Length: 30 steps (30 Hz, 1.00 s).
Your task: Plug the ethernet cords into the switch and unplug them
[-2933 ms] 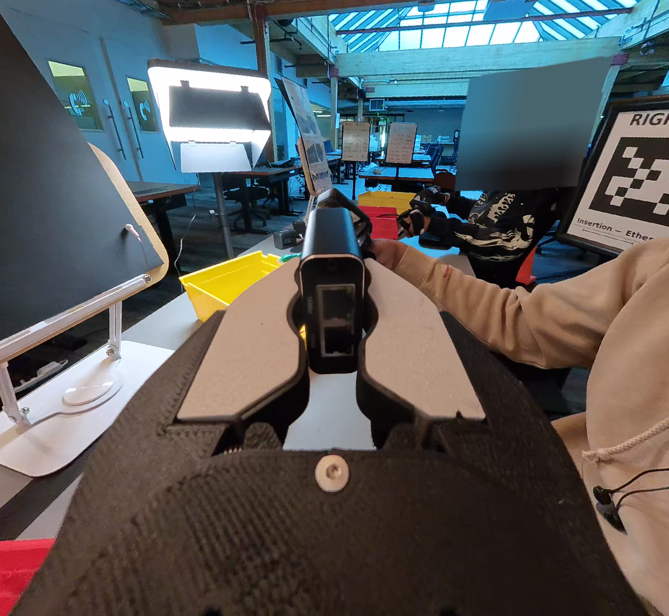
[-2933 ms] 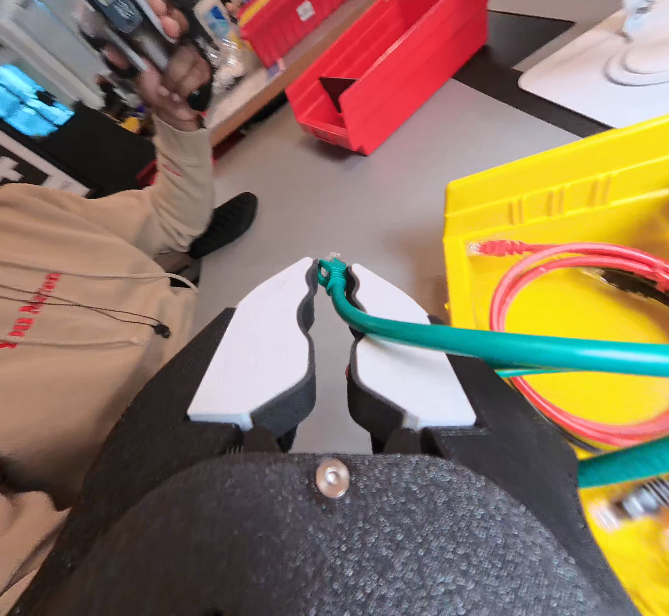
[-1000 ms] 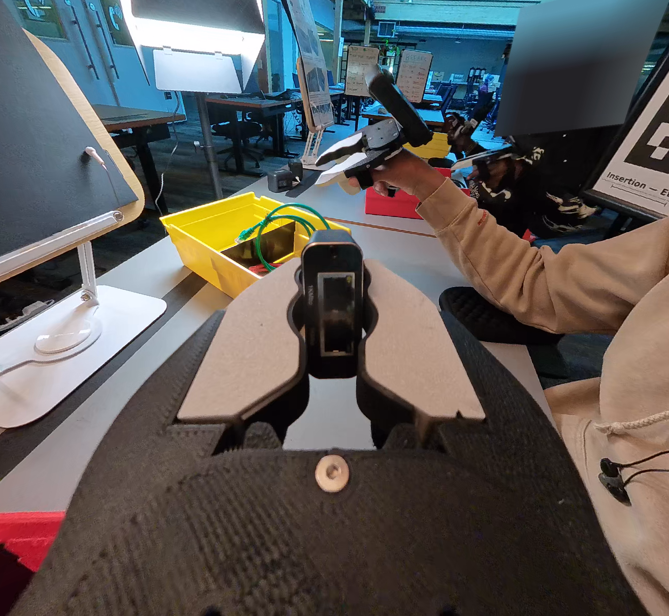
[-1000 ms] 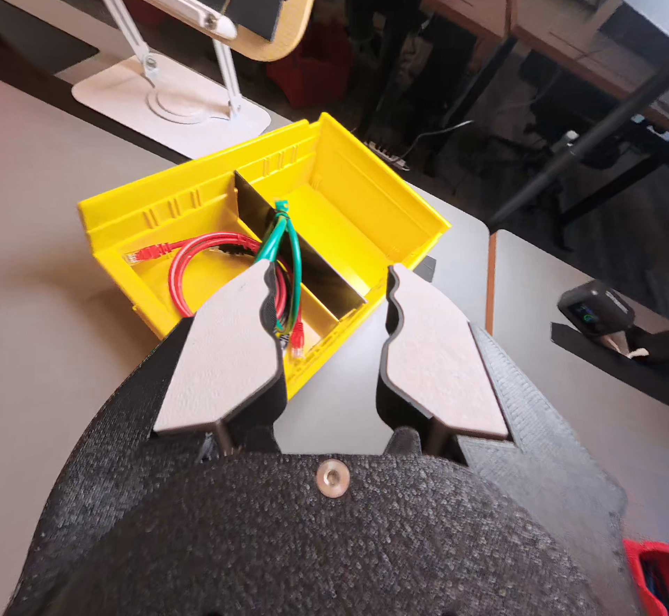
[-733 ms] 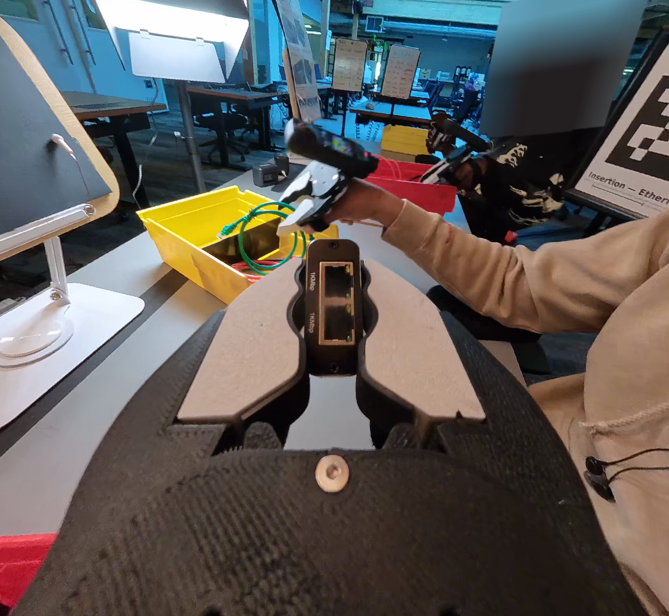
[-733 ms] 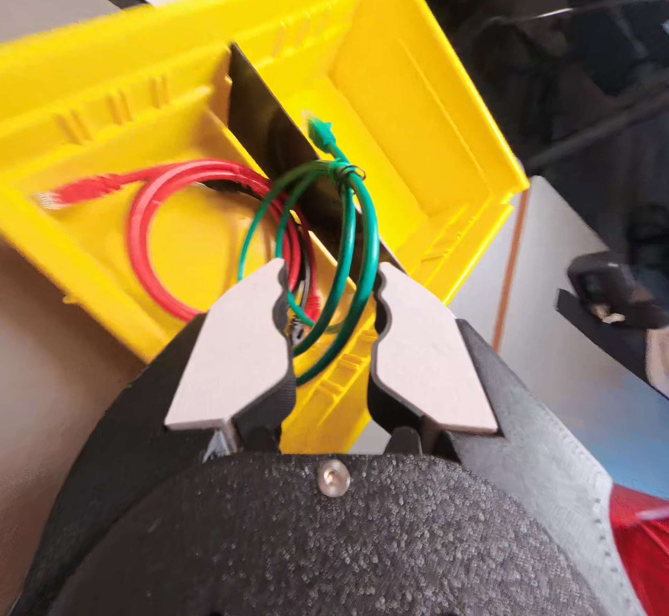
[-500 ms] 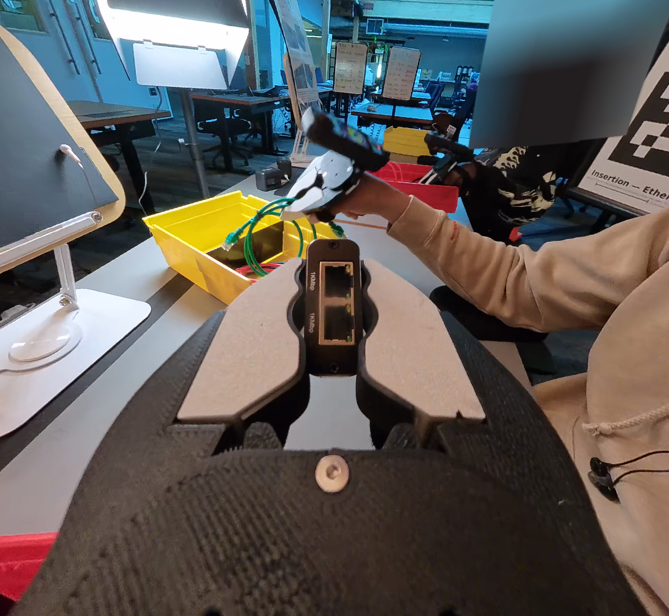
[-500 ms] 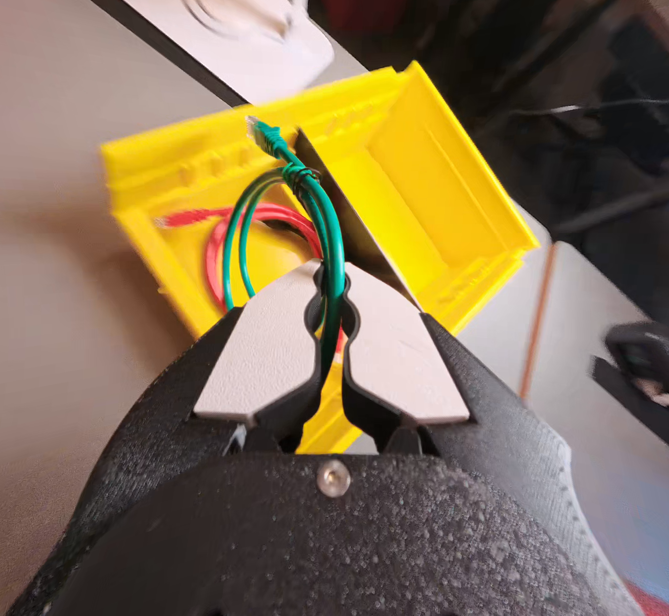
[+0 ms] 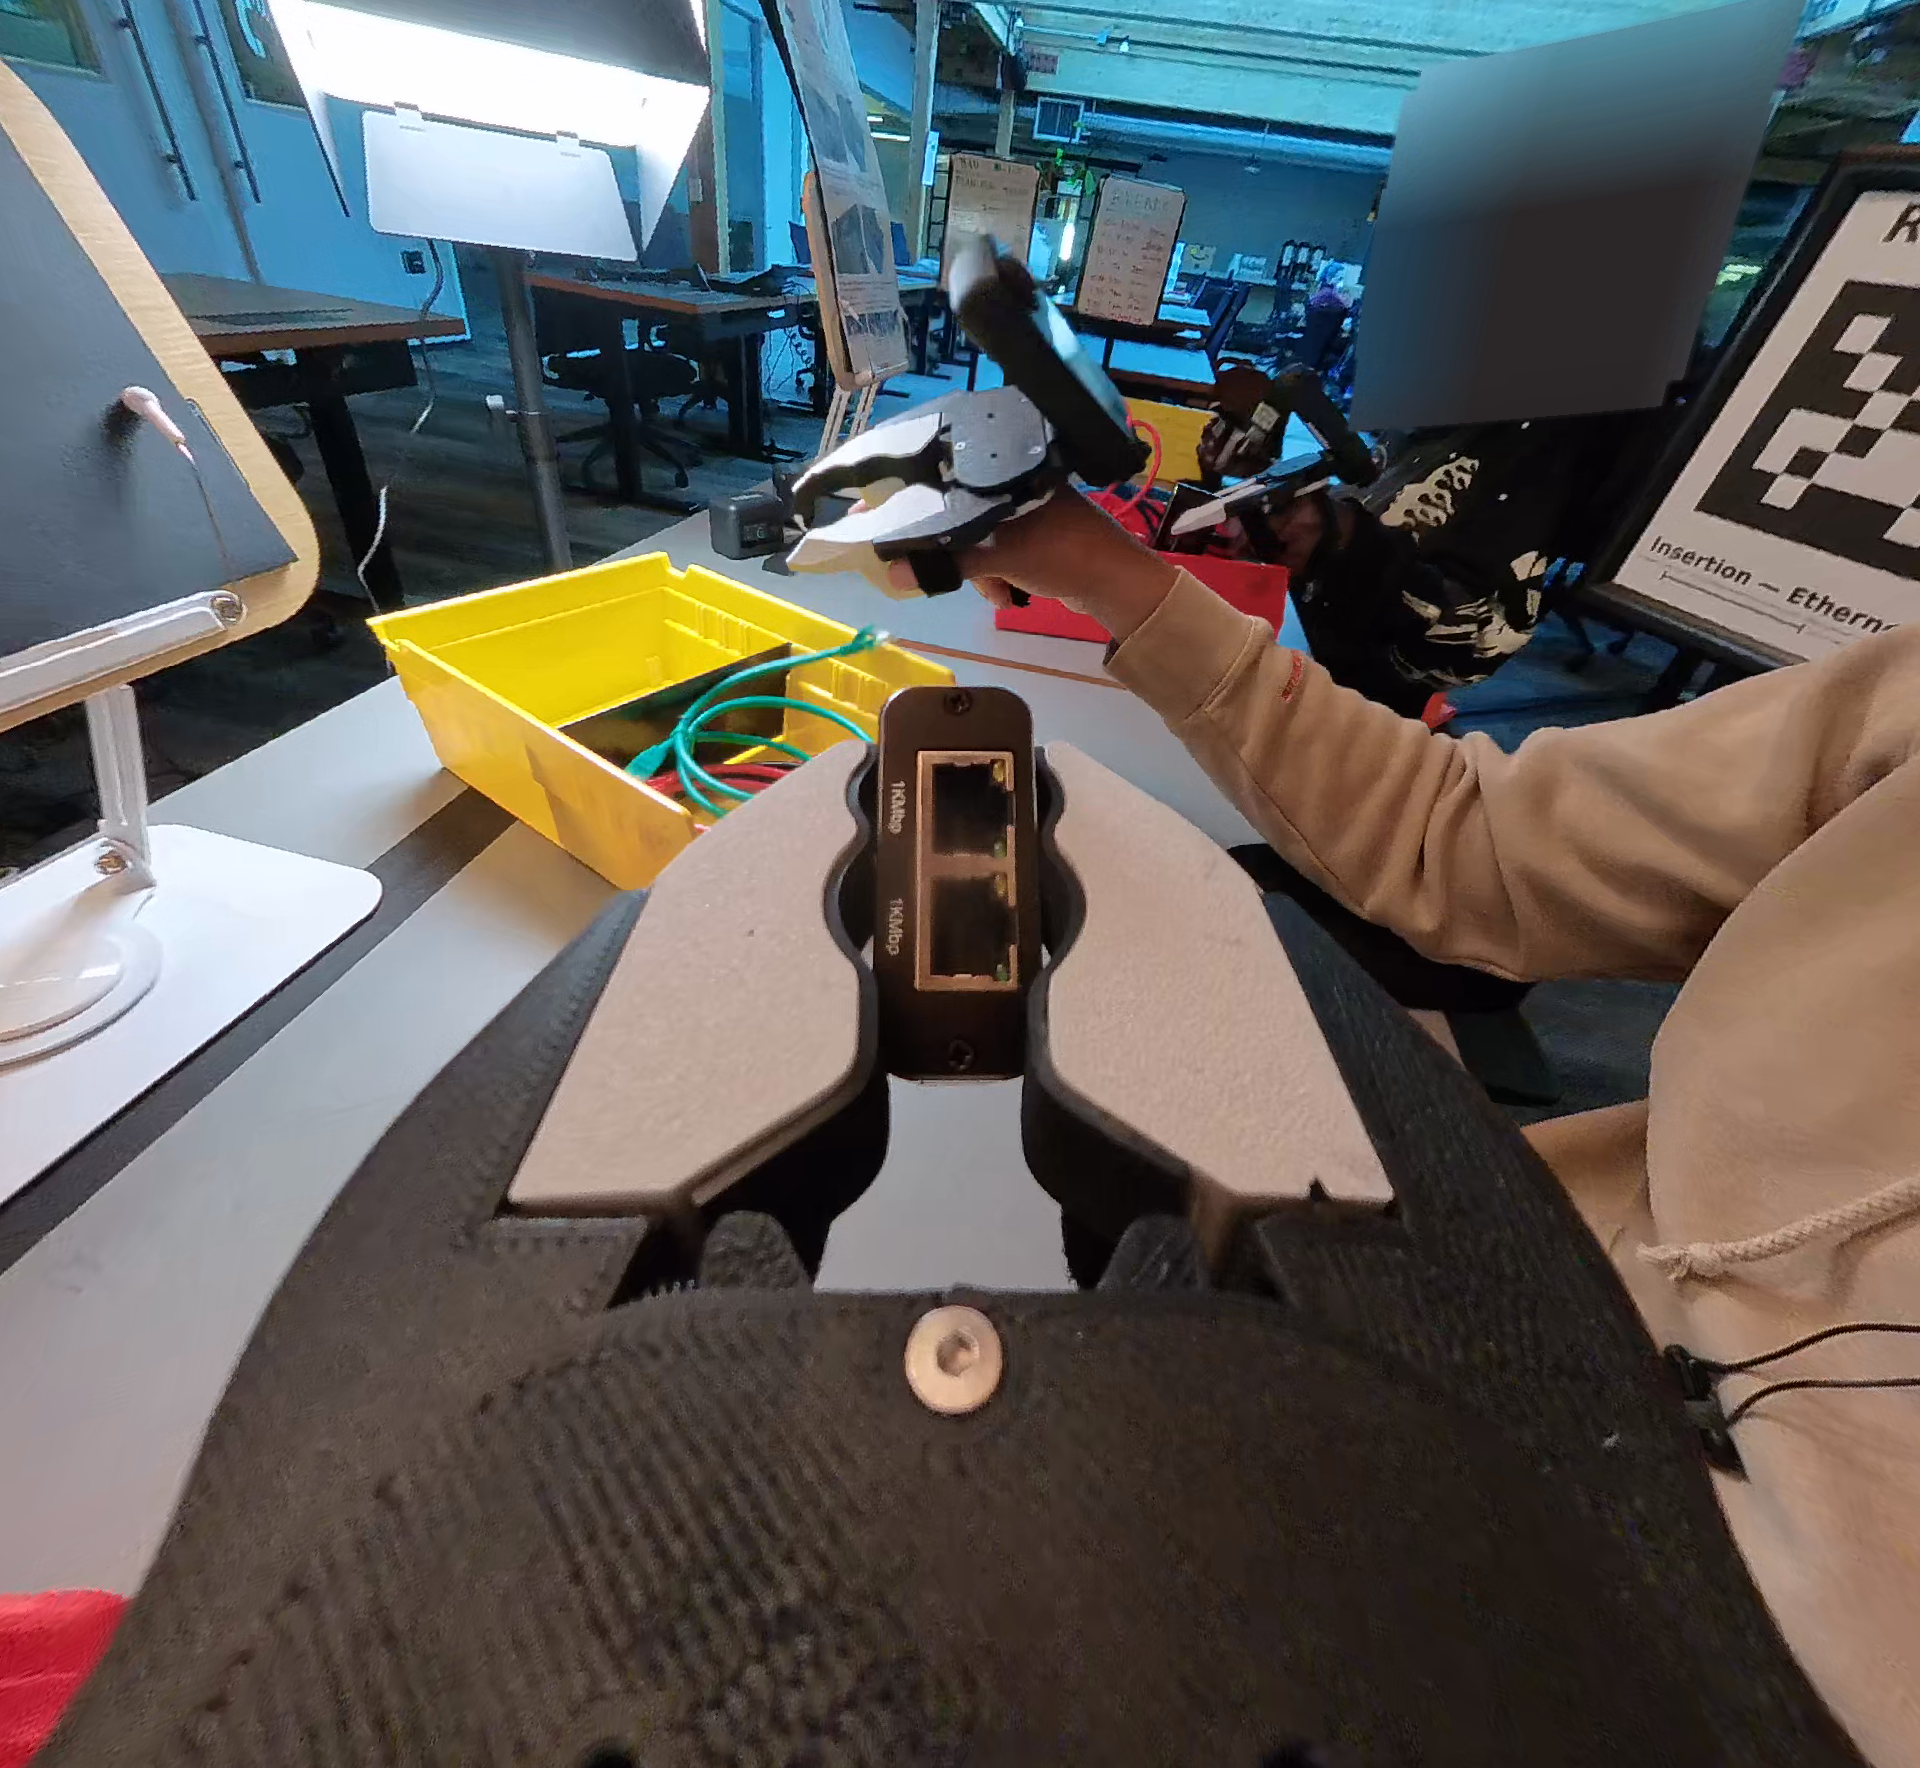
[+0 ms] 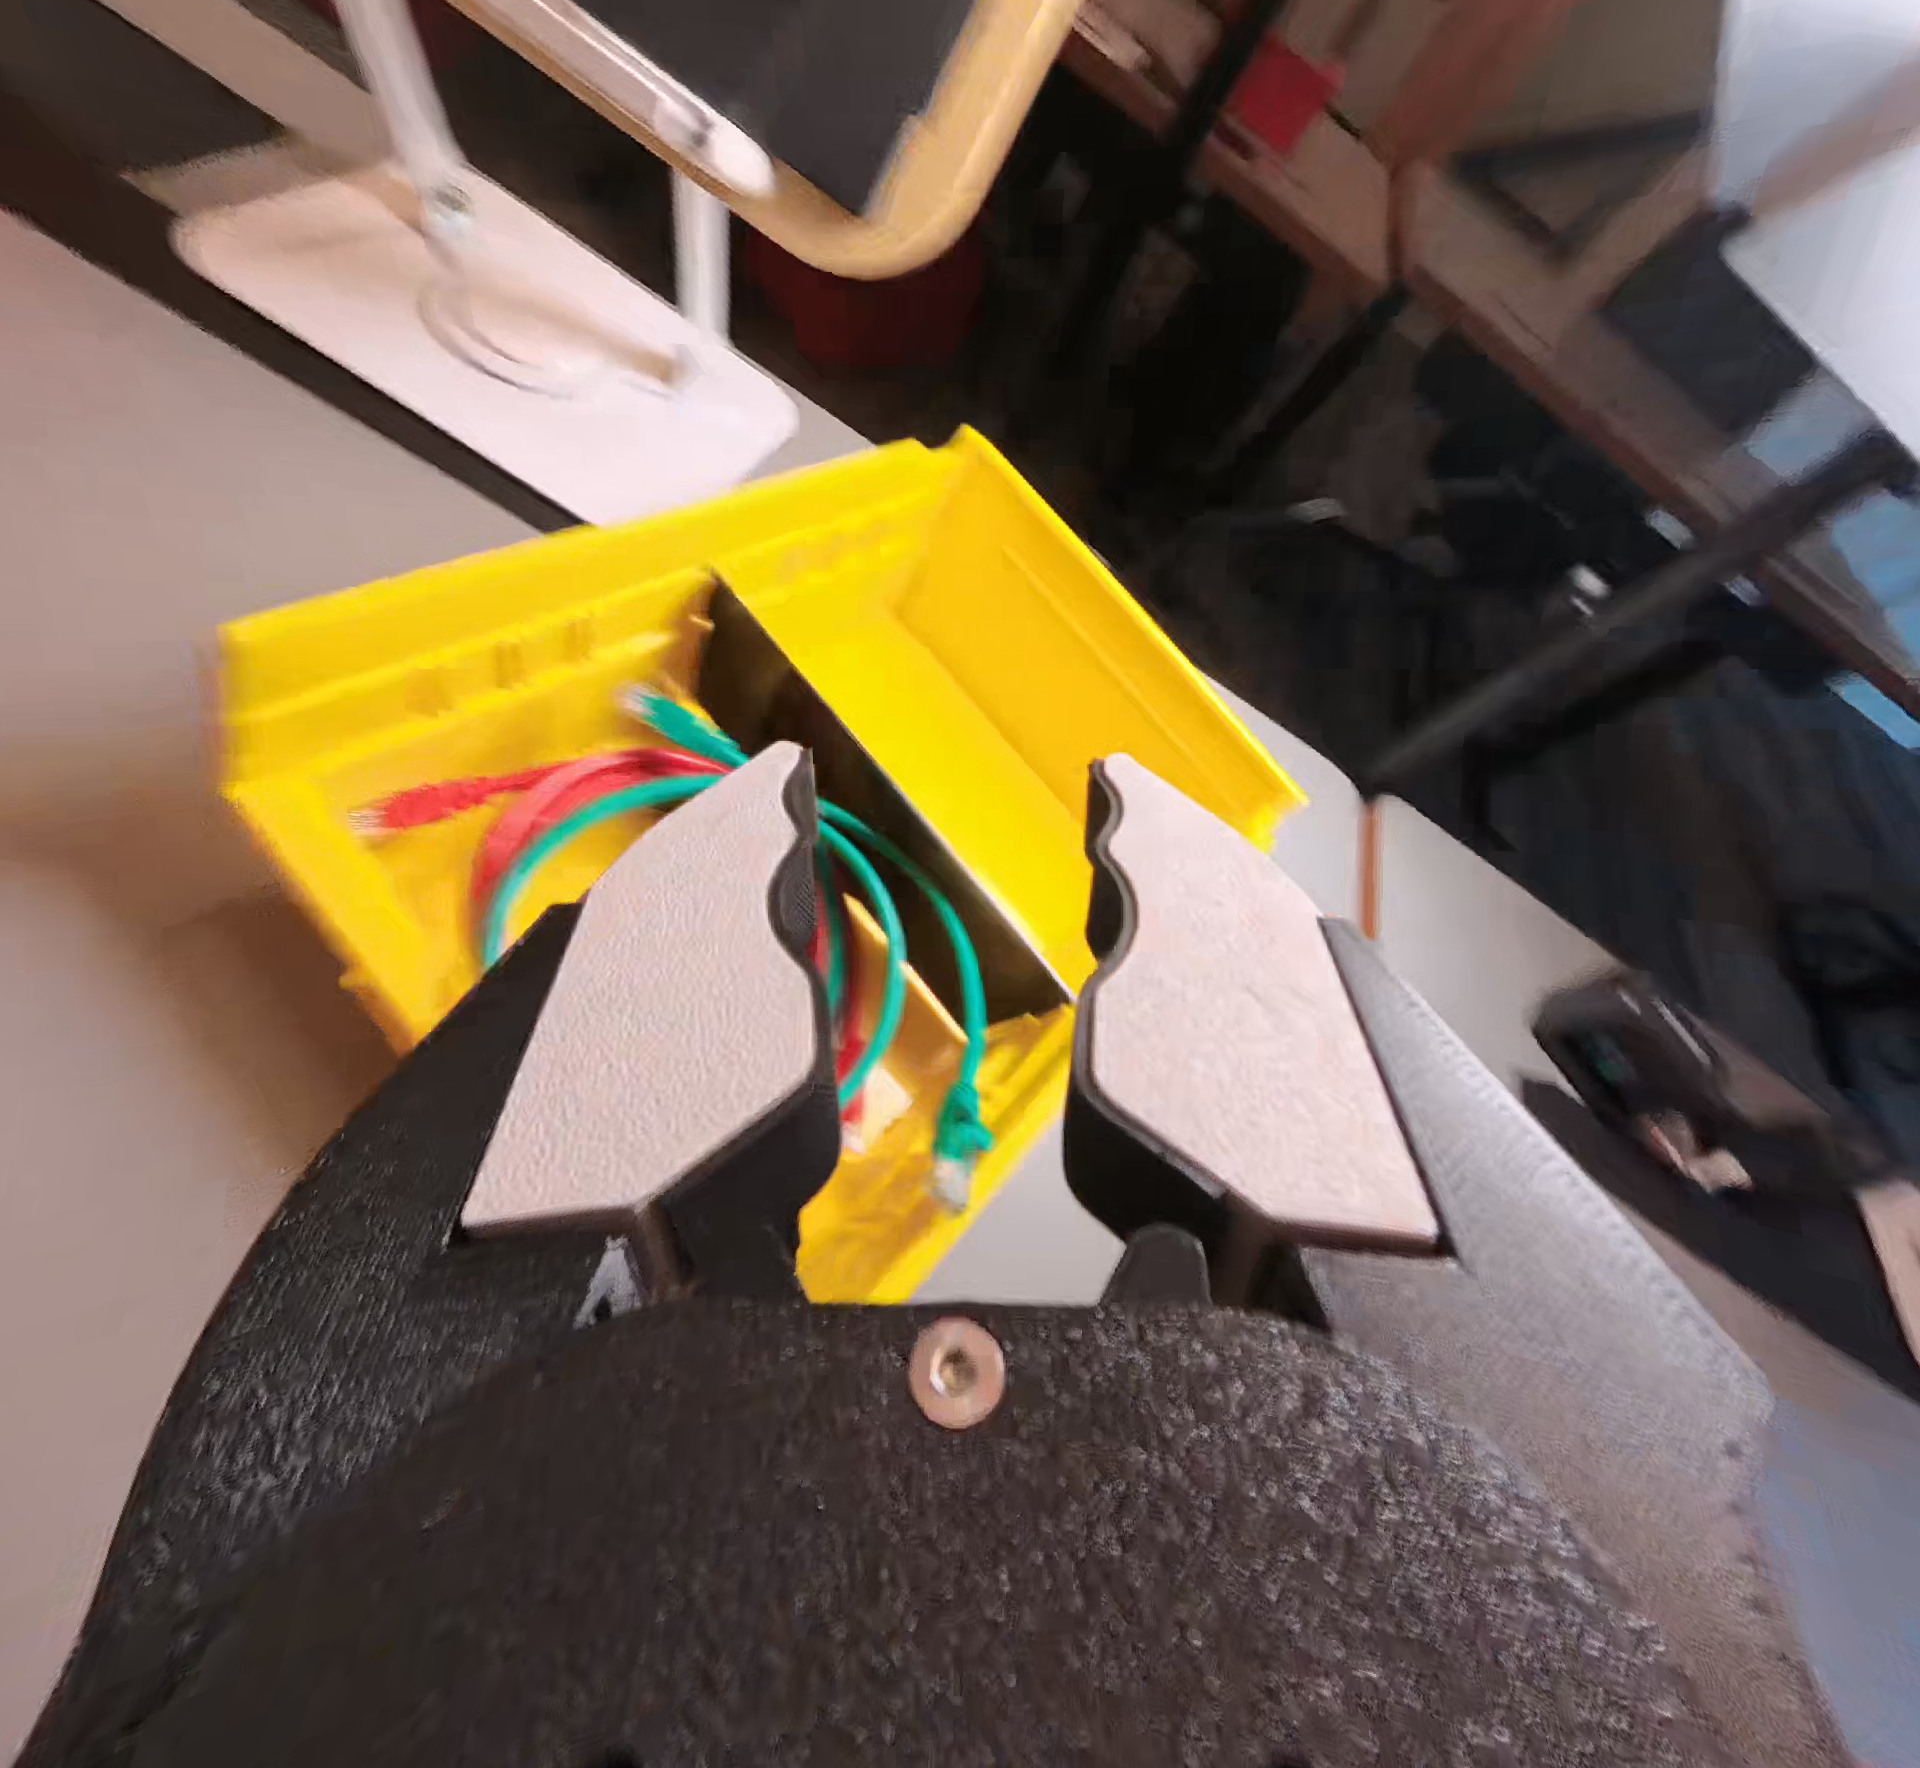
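Note:
My left gripper [image 9: 956,773] is shut on the black switch [image 9: 956,882], which stands upright with its two empty ports facing the camera. My right gripper [image 10: 945,783] is open and empty, held above the yellow bin [image 10: 1049,679]; it also shows in the left wrist view [image 9: 821,529]. The coiled green cord [image 10: 883,897] and the red cord [image 10: 520,799] lie in the bin's near compartment, both free of the grippers. The bin [image 9: 530,690] and green cord [image 9: 727,742] show just beyond the switch.
A black divider [image 10: 914,845] splits the bin. A black board on a white stand [image 9: 125,887] is at the left. A red bin [image 9: 1143,601] sits beyond my right arm, where another person works. A marker sign [image 9: 1808,430] stands at the right. Tip to tip, the grippers are about 35 cm apart.
My right gripper, shut on the green cord half a second ago, has opened and lifted; the cord now lies in the bin. The left gripper still holds the switch.

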{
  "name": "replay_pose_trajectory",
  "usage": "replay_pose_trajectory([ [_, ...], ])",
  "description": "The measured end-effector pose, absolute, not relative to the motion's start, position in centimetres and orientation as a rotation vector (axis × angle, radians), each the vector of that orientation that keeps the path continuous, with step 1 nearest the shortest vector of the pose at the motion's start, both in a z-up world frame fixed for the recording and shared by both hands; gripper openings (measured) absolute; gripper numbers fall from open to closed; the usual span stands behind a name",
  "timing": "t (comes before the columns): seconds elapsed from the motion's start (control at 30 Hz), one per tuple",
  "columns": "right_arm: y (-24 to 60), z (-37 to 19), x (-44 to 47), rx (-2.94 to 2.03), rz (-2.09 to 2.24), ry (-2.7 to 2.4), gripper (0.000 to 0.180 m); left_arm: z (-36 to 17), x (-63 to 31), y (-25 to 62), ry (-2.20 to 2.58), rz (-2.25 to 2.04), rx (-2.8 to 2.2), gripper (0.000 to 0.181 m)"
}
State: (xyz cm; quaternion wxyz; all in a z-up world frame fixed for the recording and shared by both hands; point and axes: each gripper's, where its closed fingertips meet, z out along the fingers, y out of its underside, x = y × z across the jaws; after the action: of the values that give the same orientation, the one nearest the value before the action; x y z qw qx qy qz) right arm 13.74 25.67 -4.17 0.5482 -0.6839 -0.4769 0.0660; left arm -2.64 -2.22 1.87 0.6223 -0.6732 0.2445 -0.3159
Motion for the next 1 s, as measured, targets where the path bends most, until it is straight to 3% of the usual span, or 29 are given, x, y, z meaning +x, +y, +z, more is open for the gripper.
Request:
replay_pose_trajectory([
  [0.2,12.9,-0.3,5.5,-1.204,0.512,-1.463,0.052,1.5,-2.8,-1.1,0.413,-0.83,-1.552,0.026],
  [0.4,2.9,-3.6,-1.3,-1.13,0.569,-1.658,0.062,0.2,-4.0,1.0,0.102,-0.969,-1.512,0.026],
  [0.6,1.2,-5.9,-4.5,-1.023,0.385,-1.58,0.074,-1.9,-3.8,2.4,-0.09,-1.097,-1.505,0.026],
  [0.93,0.2,-6.2,-4.7,-1.069,0.52,-1.58,0.072,-2.6,-3.3,2.7,-0.109,-1.141,-1.497,0.026],
  [1.0,0.0,-6.1,-4.5,-1.043,0.542,-1.603,0.063,-2.6,-3.3,2.7,-0.11,-1.148,-1.488,0.026],
])
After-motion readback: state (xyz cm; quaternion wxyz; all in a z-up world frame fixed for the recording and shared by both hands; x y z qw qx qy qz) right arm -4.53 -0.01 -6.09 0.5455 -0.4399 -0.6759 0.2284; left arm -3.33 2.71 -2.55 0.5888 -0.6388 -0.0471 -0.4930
